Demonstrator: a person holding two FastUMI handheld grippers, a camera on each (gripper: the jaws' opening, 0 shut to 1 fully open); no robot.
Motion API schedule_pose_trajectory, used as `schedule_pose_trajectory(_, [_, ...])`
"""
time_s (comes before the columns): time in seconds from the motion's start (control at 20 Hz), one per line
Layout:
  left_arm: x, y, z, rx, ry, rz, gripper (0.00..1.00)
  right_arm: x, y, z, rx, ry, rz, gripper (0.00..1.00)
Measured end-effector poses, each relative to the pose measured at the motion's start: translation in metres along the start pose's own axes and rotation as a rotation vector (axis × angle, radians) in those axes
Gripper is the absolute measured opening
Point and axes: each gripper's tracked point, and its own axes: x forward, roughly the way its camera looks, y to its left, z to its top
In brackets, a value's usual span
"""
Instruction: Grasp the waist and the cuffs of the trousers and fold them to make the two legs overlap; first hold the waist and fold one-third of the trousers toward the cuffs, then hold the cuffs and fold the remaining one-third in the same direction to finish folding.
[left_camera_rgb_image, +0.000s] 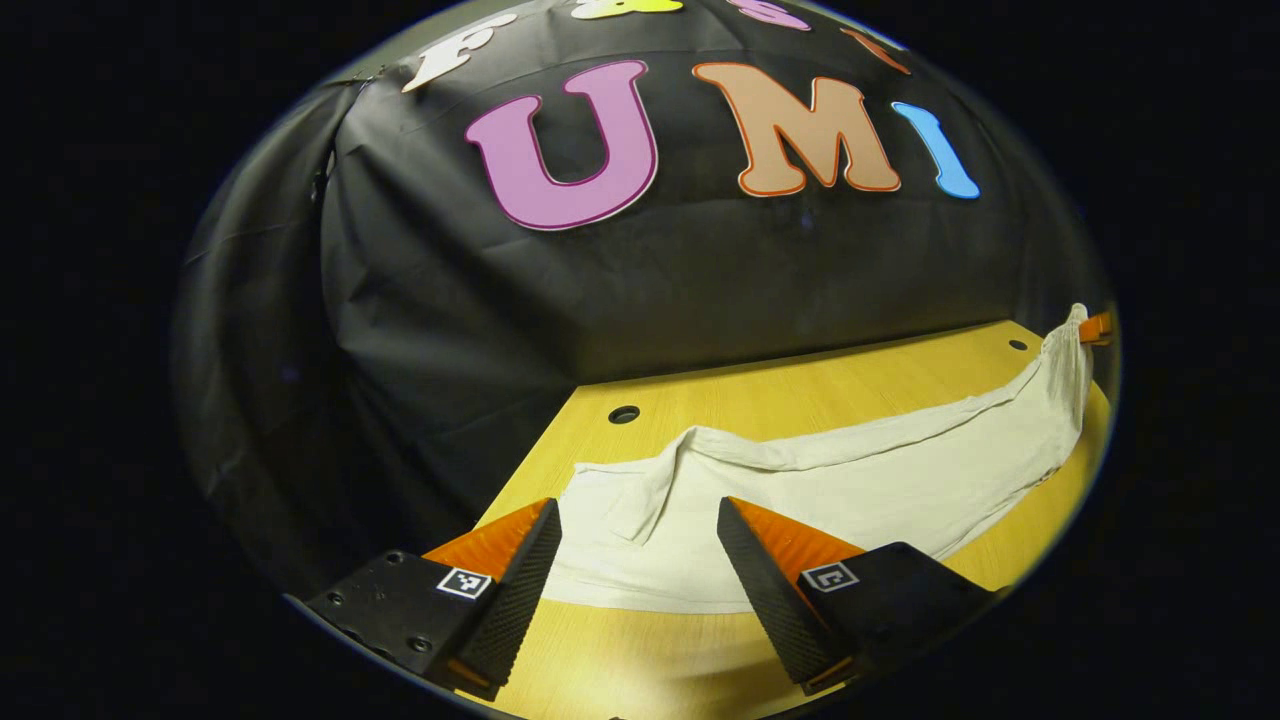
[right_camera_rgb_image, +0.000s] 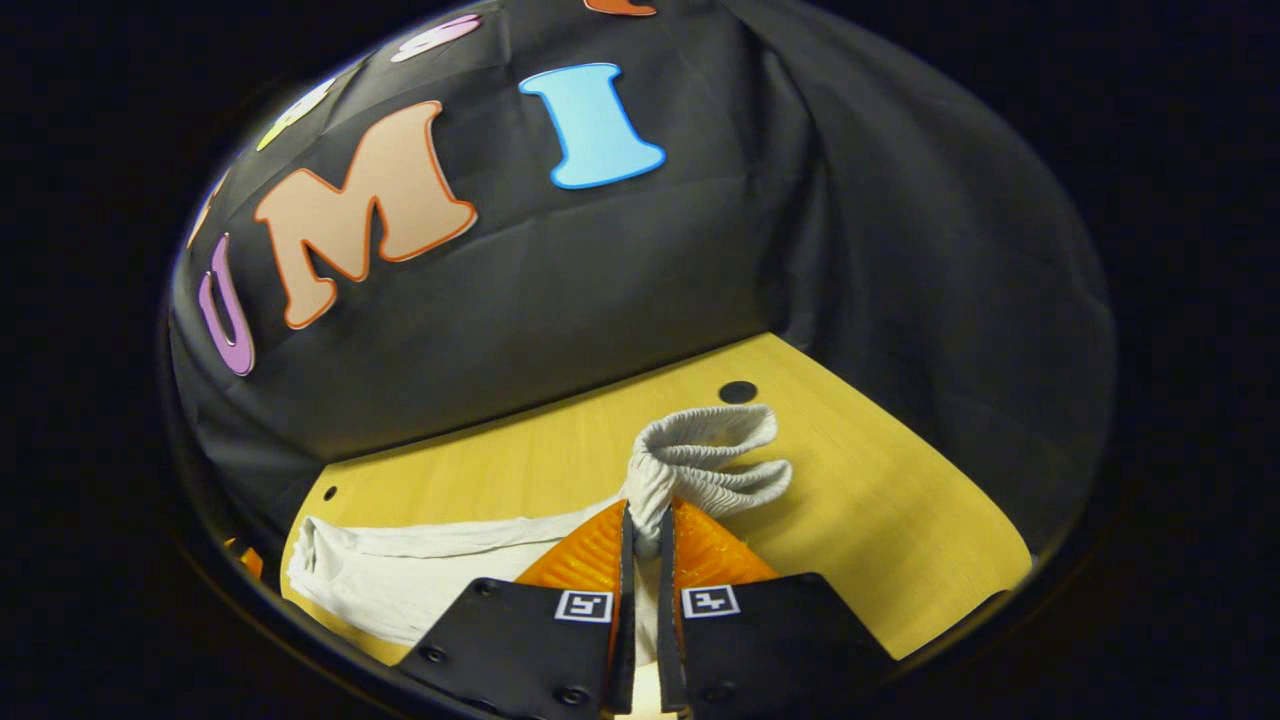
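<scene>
Cream trousers lie stretched across the yellow wooden table. In the left gripper view, my left gripper stands open, its fingers either side of the near end of the trousers, apparently the cuff end; nothing is pinched. In the right gripper view, my right gripper is shut on the ribbed elastic waist, which bunches up beyond the fingertips. The legs trail off to the left from there. The right gripper shows small at the far end of the trousers in the left gripper view.
The table has round holes near its back edge. The black cloth wall stands close behind the table. Bare tabletop lies to the right of the waist. An orange bit of the left gripper peeks in at the far left.
</scene>
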Motion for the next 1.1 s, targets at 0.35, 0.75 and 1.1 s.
schedule_pose_trajectory(0.35, [-0.005, 0.031, -0.017, -0.032, 0.022, 0.021, 0.96, -0.011, 0.000, 0.010, -0.112, -0.041, 0.123, 0.11])
schedule_pose_trajectory(0.75, [-0.007, 0.052, -0.033, -0.054, 0.045, 0.019, 0.96, -0.008, 0.010, 0.004, -0.230, 0.003, 0.253, 0.11])
schedule_pose_trajectory(1.1, [-0.001, 0.065, -0.050, -0.063, 0.074, 0.010, 0.96, -0.015, 0.006, 0.010, -0.346, 0.140, 0.323, 0.11])
